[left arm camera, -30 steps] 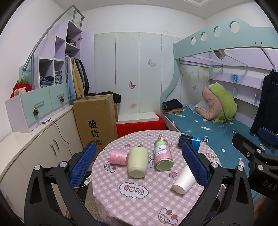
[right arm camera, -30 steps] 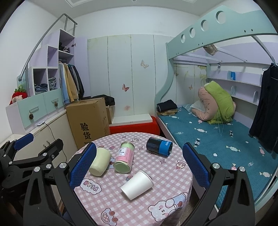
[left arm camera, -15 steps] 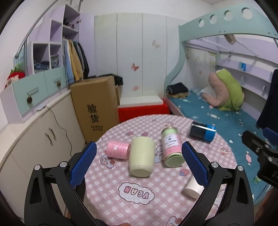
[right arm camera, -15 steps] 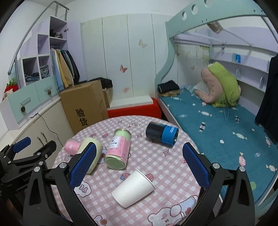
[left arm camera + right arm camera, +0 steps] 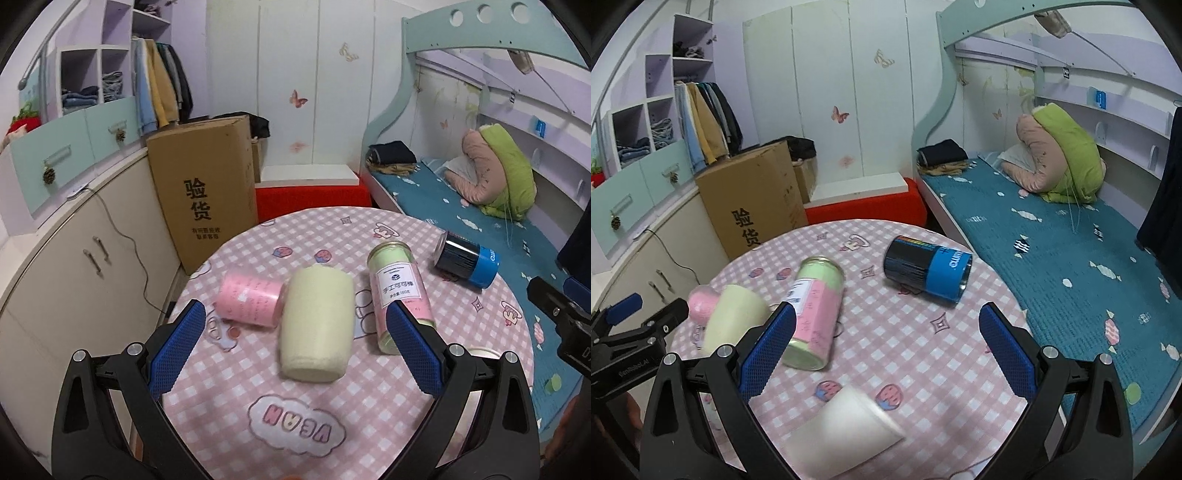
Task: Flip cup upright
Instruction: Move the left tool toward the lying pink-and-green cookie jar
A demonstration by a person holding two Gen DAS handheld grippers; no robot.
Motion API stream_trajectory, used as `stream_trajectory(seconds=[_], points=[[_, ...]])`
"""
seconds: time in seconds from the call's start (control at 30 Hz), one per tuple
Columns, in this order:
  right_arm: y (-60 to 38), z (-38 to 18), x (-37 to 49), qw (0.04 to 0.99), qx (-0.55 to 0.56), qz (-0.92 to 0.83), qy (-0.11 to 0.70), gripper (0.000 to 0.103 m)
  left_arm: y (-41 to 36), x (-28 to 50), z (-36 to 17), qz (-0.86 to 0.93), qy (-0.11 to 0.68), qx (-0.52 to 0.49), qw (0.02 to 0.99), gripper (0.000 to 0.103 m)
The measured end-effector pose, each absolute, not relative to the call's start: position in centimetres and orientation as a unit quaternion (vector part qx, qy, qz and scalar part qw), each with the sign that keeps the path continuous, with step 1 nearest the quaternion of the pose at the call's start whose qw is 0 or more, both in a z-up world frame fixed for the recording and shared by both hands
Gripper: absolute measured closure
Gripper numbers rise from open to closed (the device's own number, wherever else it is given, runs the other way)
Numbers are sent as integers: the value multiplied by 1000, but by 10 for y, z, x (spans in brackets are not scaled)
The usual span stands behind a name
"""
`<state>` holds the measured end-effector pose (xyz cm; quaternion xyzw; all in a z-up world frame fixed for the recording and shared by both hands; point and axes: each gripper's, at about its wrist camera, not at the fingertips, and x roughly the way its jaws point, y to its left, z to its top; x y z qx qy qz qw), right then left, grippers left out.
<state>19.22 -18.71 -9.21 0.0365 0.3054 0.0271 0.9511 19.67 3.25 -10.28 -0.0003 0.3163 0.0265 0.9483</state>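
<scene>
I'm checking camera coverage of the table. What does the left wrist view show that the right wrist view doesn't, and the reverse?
Only the left wrist view shows the pink cup's whole side and the "VEAN" print on the tablecloth. Only the right wrist view clearly shows the white paper cup lying on its side near the table edge. Both show the cream cup, the pink-and-green jar and the black-and-blue cup, all lying down.
</scene>
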Motion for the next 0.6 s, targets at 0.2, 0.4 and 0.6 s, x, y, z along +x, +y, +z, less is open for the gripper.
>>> stream_trajectory(seconds=[0.2, 0.4, 0.6], points=[[-209, -97, 217, 949, 28, 12, 314, 7, 6, 230, -103, -9, 325, 1, 946, 5], [-231, -101, 239, 948, 25, 0, 318, 7, -27, 257, -106, -26, 336, 15, 941, 5], [-248, -105, 254, 947, 26, -5, 321, 7, -53, 287, -114, -29, 363, 14, 931, 5]])
